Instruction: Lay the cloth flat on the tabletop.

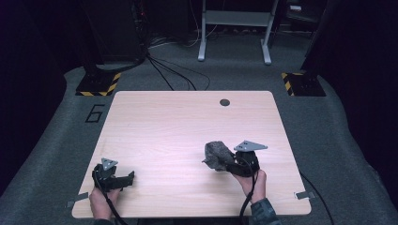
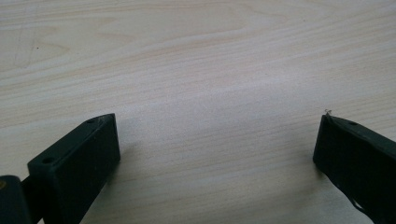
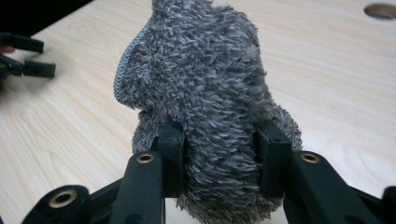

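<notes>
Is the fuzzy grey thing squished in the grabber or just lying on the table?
Squished. The right gripper has its jaws pressed into both sides of the fuzzy grey cloth.

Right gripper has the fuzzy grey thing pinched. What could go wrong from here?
1. The right gripper pinches only the lower part of the fuzzy grey cloth item; the soft pile squashes between the pads, so it might slip out.
2. Most of the item bulges unsupported above the jaws, so it may flop or sag.
3. The left gripper rests open on the wooden table, offering no second hold.
</notes>
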`<state>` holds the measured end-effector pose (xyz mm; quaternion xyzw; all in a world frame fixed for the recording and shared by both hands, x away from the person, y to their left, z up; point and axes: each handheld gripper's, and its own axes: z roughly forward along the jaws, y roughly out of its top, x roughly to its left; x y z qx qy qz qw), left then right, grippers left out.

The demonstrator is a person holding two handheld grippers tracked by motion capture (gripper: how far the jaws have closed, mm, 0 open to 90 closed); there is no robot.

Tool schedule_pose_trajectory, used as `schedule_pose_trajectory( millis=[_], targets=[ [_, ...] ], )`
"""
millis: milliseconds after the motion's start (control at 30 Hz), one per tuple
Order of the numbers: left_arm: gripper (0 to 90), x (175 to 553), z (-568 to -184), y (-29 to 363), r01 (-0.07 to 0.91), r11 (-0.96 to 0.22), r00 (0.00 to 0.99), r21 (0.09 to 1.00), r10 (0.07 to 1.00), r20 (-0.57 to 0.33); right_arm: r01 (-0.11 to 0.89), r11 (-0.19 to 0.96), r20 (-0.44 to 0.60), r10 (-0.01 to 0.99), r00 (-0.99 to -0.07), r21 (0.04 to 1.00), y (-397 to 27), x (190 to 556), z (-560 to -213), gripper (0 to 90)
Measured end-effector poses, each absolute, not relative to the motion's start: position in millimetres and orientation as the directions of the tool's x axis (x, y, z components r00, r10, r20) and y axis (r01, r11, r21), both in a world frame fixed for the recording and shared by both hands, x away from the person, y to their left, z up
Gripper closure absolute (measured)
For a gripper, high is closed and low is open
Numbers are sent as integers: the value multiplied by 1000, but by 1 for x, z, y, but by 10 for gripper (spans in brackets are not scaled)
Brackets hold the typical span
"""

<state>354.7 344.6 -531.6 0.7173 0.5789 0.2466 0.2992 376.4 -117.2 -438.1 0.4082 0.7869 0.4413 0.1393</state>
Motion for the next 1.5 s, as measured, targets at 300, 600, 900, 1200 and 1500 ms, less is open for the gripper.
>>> schedule_pose_trajectory(
  millis=[300,600,900,1200,1500],
  targets=[
    [3,355,-532,345,683,-150,208,715,978,7,542,267,207,722,-660,797,-78,422,-444,607],
    [2,355,-532,345,683,-150,207,715,978,8,660,330,253,736,-628,675,-43,456,-490,304],
    [0,358,-529,343,697,-157,212,699,977,9,602,298,227,733,-642,741,-66,435,-466,169],
    [40,364,-500,313,654,-119,314,747,941,-124,582,297,194,748,-634,757,-83,423,-454,218],
    [185,387,-492,238,581,-254,562,773,812,-156,606,303,181,775,-606,735,-95,404,-480,253]
  ],
)
